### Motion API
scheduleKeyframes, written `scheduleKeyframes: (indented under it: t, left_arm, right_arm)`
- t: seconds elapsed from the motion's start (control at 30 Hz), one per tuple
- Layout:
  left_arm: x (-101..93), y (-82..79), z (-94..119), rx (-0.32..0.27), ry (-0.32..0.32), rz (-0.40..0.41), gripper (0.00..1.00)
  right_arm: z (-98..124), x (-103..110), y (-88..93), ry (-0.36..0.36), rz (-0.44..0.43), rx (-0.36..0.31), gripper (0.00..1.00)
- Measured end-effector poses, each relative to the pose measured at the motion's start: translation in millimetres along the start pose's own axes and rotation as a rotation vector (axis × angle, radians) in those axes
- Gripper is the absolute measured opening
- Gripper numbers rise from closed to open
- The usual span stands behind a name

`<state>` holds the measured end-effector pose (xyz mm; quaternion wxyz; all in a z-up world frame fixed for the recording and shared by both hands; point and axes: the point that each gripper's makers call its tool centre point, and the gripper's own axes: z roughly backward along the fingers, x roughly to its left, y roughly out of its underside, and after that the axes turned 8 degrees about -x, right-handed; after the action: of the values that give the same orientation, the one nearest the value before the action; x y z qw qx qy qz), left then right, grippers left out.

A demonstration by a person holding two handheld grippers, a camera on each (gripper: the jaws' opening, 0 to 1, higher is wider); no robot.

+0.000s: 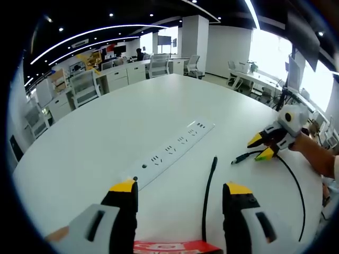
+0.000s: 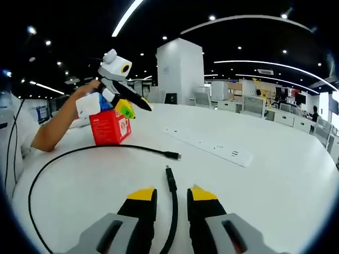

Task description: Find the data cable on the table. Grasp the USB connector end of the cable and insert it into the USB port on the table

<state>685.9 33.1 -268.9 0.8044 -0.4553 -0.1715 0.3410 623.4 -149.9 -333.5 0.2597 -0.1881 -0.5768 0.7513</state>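
A black data cable (image 2: 95,150) loops across the white table (image 2: 286,190). One plug end (image 2: 170,174) lies between the jaws of my right gripper (image 2: 172,194), which stand narrowly apart without touching it. The other plug end (image 2: 172,155) rests just beyond. In the left gripper view, my left gripper (image 1: 180,188) is wide open above the table, with that cable end (image 1: 212,174) lying between its jaws. The right gripper (image 1: 261,147) sits at the right, by the other plug (image 1: 239,157). A long white power strip (image 1: 169,151) lies ahead. I cannot make out its USB port.
A red box (image 2: 108,127) stands on the table under the left gripper (image 2: 135,107), which a hand (image 2: 87,90) holds. The same box (image 1: 175,247) shows at the bottom of the left gripper view. Office desks and chairs (image 1: 85,87) stand beyond the table's far edge.
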Motion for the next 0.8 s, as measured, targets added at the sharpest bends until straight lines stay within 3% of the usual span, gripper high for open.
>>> scheduleKeyframes:
  t: [0.5, 0.8]
  left_arm:
    - [-1.9, 0.0, 1, -0.001, 0.004, -0.004, 0.65]
    - [-1.0, -0.7, 0, -0.001, 0.003, -0.003, 0.65]
  right_arm:
    - [-11, -2, -1.1, -0.026, -0.003, -0.021, 0.27]
    - [-18, -1, -4.0, -0.037, -0.021, -0.045, 0.22]
